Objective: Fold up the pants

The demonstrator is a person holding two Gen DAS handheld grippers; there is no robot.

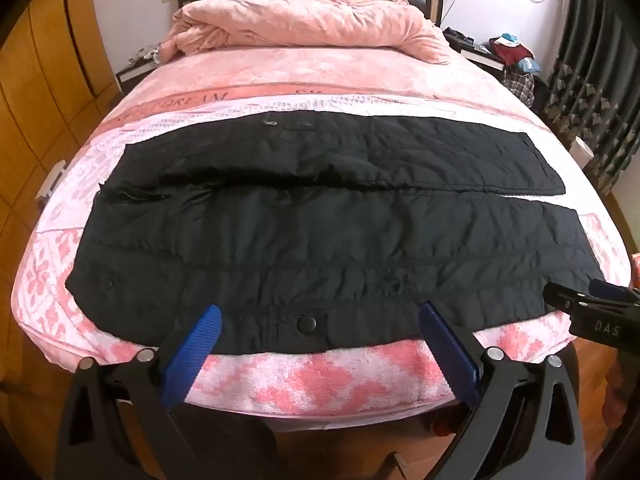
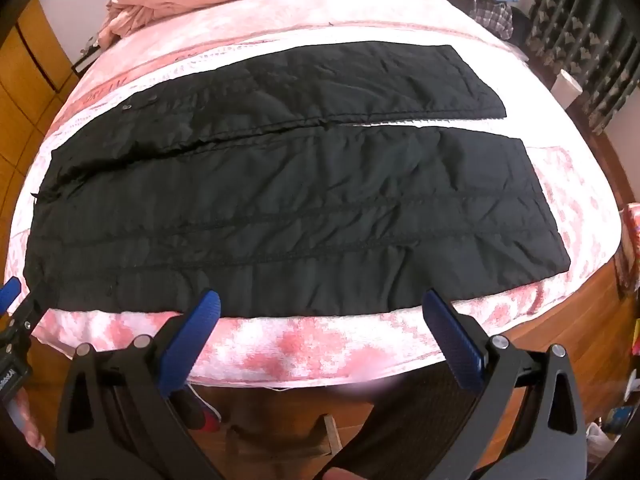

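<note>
Pants (image 1: 320, 232): black quilted pair lay flat across the bed (image 1: 304, 384), waist to the left, both legs running right, a thin gap between the cuffs.
Left gripper (image 1: 318, 318): jaws spread wide, empty, poised at the pants' near edge.
Right gripper (image 2: 322, 304): jaws spread wide, empty, at the near leg's edge.
Duvet (image 1: 304, 12): pink, bunched at the headboard.

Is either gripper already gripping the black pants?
No. The left gripper and right gripper are both open at the near edge of the pants, which lie flat on the bed.
</note>
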